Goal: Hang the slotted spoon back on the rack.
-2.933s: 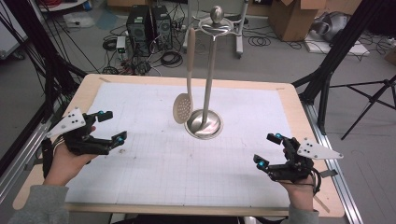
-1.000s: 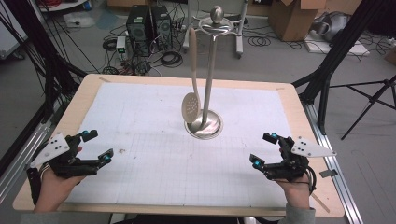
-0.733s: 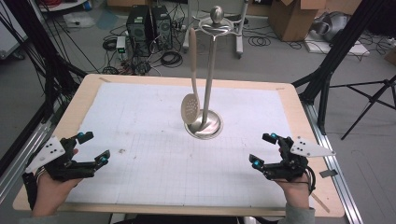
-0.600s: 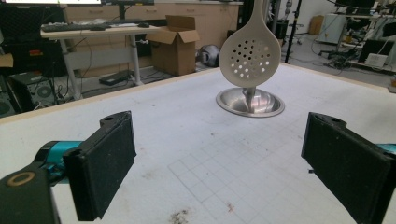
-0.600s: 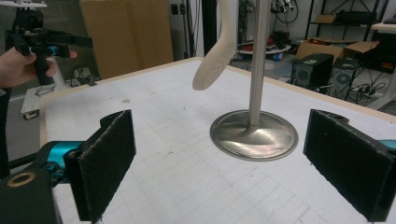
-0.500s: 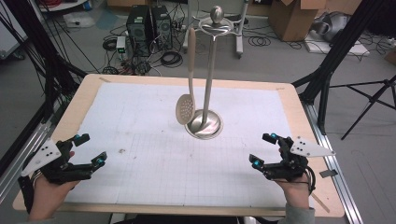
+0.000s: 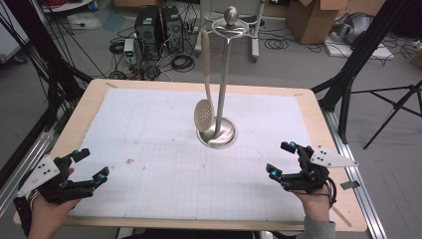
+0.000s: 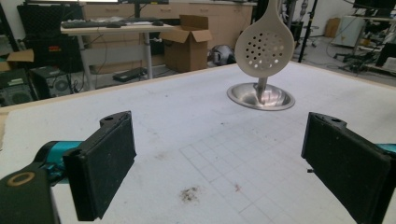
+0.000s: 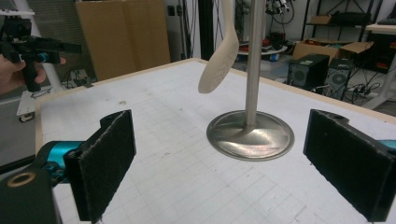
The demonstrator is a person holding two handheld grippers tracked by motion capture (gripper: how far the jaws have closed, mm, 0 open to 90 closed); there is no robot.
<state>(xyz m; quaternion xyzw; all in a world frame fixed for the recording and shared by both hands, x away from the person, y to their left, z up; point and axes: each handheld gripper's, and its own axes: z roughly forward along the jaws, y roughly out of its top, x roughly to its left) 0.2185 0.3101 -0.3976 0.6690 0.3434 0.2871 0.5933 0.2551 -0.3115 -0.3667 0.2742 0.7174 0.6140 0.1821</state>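
Worktop is a wooden board with a white gridded mat over most of it; small brown stain on the mat near the left side. Mid-back of the mat stands a metal utensil stand, round dished base flat on the mat, upright pole with a ball on top. A beige slotted spoon hangs from the stand's top hook, perforated bowl low beside the pole, above the base and not resting on it as far as I can tell. Left tool sits at the near-left corner of the worktop, jaws wide apart, nothing between them; in the left gripper view the pads frame bare mat with the spoon well ahead. Right tool at the near-right, jaws also spread wide and empty, well apart from the stand. Progress judgement: spoon is on its hook, both tools are clear of it at the near edge, so either the hanging job looks finished or a pick-off has not begun; no contact with spoon or stand right now.
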